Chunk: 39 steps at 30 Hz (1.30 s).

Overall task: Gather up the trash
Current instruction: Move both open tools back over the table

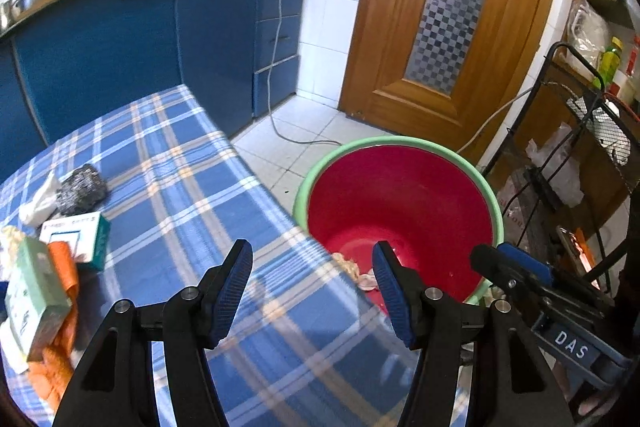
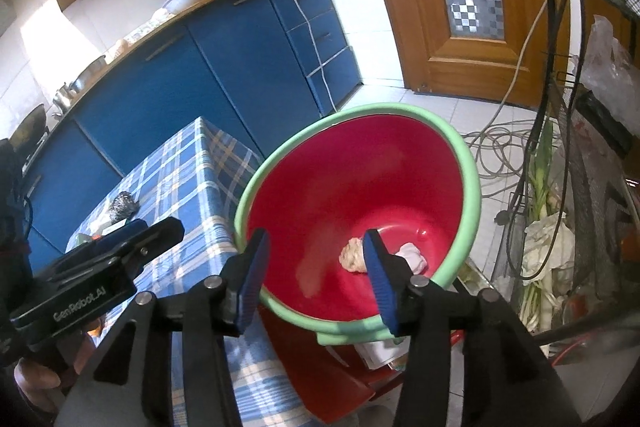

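A red bucket with a green rim [image 1: 400, 143] [image 2: 472, 163] stands beside the blue plaid table [image 1: 192, 187] [image 2: 188, 163]. Two crumpled wads lie at its bottom, a beige one [image 2: 352, 255] and a pinkish white one [image 2: 412, 255]. On the table's left lie a grey scouring pad [image 1: 82, 185] [image 2: 122, 205], a white tissue [image 1: 40, 201], a teal-and-white box [image 1: 78, 233], a green box [image 1: 34, 291] and an orange wrapper [image 1: 64, 267]. My left gripper [image 1: 312, 287] is open and empty over the table edge near the bucket. My right gripper [image 2: 316, 275] is open and empty above the bucket's near rim.
Blue cabinets [image 1: 140, 39] stand behind the table, with appliances on top. A wooden door [image 1: 448, 27] is at the back. A black wire rack [image 1: 580, 131] [image 2: 580, 147] with bags stands right of the bucket. Cables [image 2: 500, 147] lie on the tiled floor.
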Each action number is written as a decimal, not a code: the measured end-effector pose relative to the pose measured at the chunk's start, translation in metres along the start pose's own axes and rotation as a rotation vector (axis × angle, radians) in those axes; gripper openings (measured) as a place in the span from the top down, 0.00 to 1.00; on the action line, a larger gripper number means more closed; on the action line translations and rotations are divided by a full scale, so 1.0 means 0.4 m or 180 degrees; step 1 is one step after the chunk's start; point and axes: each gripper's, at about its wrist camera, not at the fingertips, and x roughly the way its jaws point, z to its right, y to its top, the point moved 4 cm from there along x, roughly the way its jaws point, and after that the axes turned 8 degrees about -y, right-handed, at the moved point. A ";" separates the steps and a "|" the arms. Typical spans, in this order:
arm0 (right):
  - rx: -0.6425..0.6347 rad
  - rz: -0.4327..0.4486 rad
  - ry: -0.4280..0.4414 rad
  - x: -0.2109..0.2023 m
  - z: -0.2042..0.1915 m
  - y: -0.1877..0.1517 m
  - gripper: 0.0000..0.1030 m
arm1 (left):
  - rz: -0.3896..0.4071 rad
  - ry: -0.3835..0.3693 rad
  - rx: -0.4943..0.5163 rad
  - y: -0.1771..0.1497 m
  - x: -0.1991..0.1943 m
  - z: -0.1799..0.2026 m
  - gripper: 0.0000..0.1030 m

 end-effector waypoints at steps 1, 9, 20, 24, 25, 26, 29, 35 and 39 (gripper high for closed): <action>-0.0008 0.0000 0.0005 -0.001 -0.004 -0.001 0.50 | 0.0008 0.0011 -0.0016 -0.002 -0.008 -0.007 0.38; -0.0093 -0.0004 0.0079 -0.012 -0.046 -0.010 0.47 | 0.0065 0.0138 -0.0167 -0.029 -0.071 -0.063 0.38; -0.0241 -0.0051 0.0218 -0.014 -0.111 -0.031 0.43 | 0.0158 0.0443 -0.0428 -0.073 -0.168 -0.172 0.38; -0.0307 -0.0080 0.0248 -0.011 -0.138 -0.040 0.42 | 0.0216 0.0559 -0.0558 -0.089 -0.206 -0.226 0.38; -0.0319 -0.0083 0.0254 -0.010 -0.143 -0.042 0.42 | 0.0234 0.0592 -0.0600 -0.096 -0.217 -0.243 0.38; -0.0341 -0.0090 0.0265 -0.010 -0.152 -0.046 0.42 | 0.0249 0.0629 -0.0635 -0.101 -0.228 -0.258 0.38; -0.0387 -0.0104 0.0285 -0.008 -0.169 -0.055 0.41 | 0.0286 0.0738 -0.0722 -0.113 -0.255 -0.301 0.38; -0.0451 -0.0155 0.0321 0.000 -0.205 -0.068 0.41 | 0.0385 0.0972 -0.0865 -0.129 -0.313 -0.391 0.38; -0.0515 -0.0188 0.0336 0.006 -0.232 -0.078 0.41 | 0.0439 0.1160 -0.0929 -0.128 -0.347 -0.456 0.38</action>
